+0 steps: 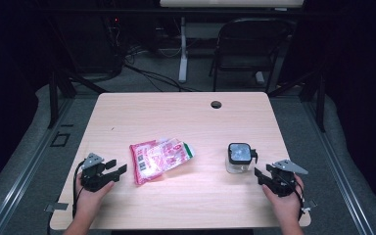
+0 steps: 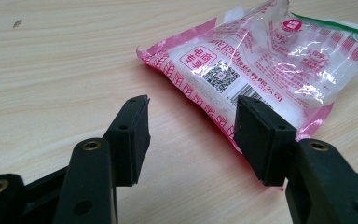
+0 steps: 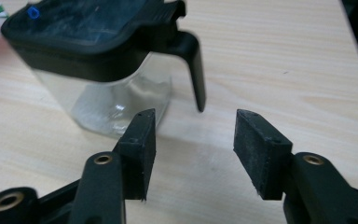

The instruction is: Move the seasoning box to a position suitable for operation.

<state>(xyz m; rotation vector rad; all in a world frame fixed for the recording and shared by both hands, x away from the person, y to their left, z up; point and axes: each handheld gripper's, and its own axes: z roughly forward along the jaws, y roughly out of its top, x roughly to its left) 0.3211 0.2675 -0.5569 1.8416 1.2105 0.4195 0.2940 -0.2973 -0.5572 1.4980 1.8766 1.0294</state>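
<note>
The pink packet (image 2: 256,70) lies flat mid-table just ahead of my left gripper (image 2: 191,130), its QR code, barcode and unreadable Chinese print clear in the left gripper view, while my right gripper (image 3: 193,140), jaws likewise spread and empty, faces the black-lidded clear jar (image 3: 107,60).

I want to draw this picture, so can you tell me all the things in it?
bag: one, pink and clear plastic, lying flat left of the table's middle
jar: one, clear with a black lid, standing right of the bag
table: one, light wood, with a round hole near the far edge
chair: one, black, behind the table
left gripper: one, black, open, near the bag
right gripper: one, black, open, near the jar
</note>
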